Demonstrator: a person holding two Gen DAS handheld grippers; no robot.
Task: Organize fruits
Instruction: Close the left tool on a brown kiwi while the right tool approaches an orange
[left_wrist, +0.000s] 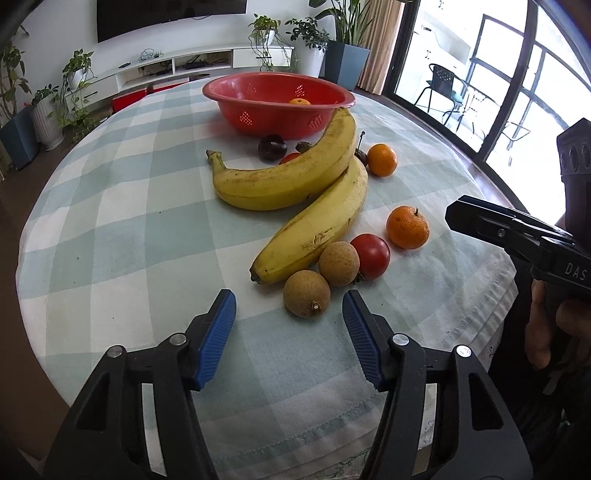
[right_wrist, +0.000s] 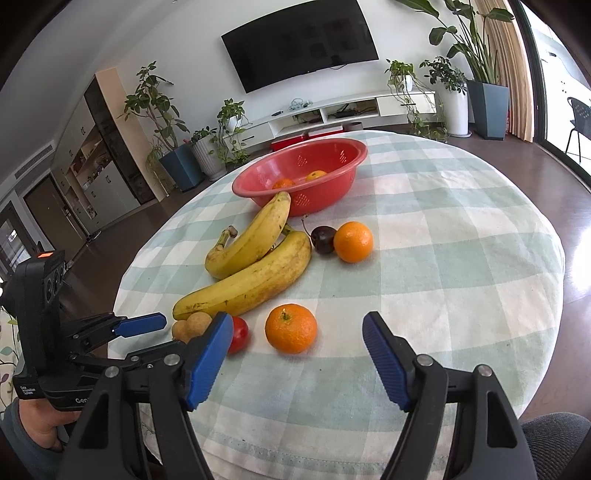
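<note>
Left gripper (left_wrist: 289, 319): spread wide, empty, lower centre; longan (left_wrist: 306, 293) between its tips.
Right gripper (right_wrist: 297, 341): spread wide, empty; tangerine (right_wrist: 291, 328) just ahead.
Bananas (left_wrist: 295, 177): mid-frame, touching.
Red colander (left_wrist: 277, 98): upper centre, holds oranges.

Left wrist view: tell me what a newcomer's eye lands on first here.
The two bananas grab attention first, lying pressed against each other mid-table on the checked cloth. Behind them sits the red basket, with an orange fruit showing inside. Small fruits are scattered around: two brown longans and a red tomato near the open left gripper.
</note>
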